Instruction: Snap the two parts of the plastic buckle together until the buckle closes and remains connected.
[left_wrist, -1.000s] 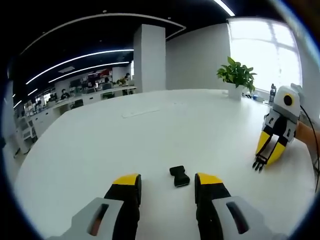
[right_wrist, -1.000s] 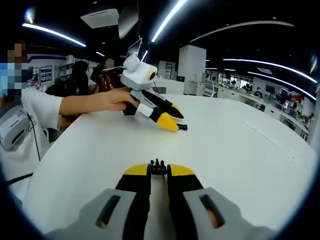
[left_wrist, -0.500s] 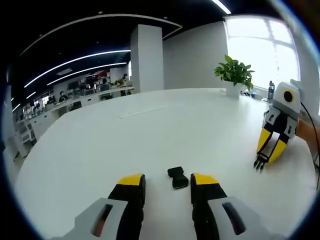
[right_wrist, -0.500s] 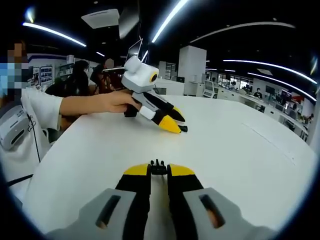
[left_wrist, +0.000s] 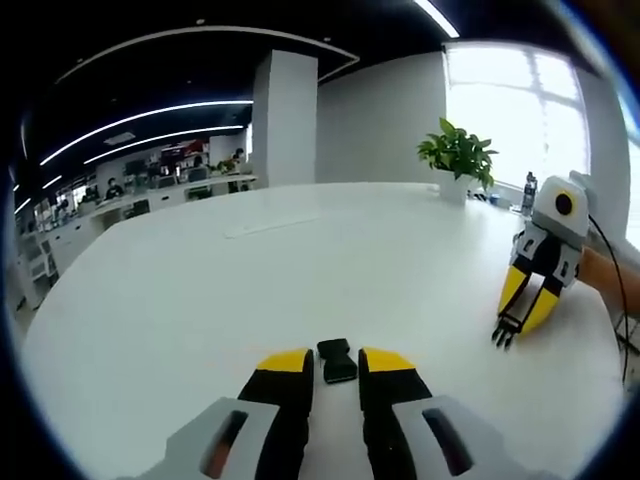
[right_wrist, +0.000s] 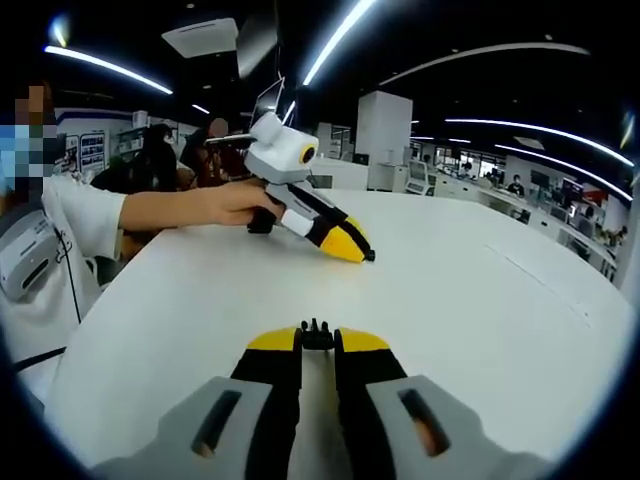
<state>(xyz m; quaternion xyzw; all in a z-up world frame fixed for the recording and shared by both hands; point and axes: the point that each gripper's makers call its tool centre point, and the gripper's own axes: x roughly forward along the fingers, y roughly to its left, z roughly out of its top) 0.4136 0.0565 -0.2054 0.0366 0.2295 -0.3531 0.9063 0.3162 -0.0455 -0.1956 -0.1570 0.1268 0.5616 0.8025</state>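
Note:
A black socket half of the buckle (left_wrist: 337, 362) lies on the white table (left_wrist: 300, 270) between the yellow tips of my left gripper (left_wrist: 335, 358), whose jaws press against its sides. The right gripper view has that left gripper (right_wrist: 355, 250) held by a hand, tips down on the table. My right gripper (right_wrist: 318, 340) is shut on the black pronged half (right_wrist: 317, 329), whose prongs stick out past the tips. From the left gripper view, the right gripper (left_wrist: 510, 325) stands at the right with the pronged half (left_wrist: 502, 336) at its tip, well apart from the socket half.
A potted plant (left_wrist: 458, 155) and a bottle (left_wrist: 528, 190) stand at the table's far edge. A person's forearm (right_wrist: 170, 210) and white sleeve (right_wrist: 60, 225) reach in from the left. Desks and people fill the office behind.
My left gripper's jaws have closed in from wide apart onto the socket half, and the camera has come nearer to it. The right gripper has held still.

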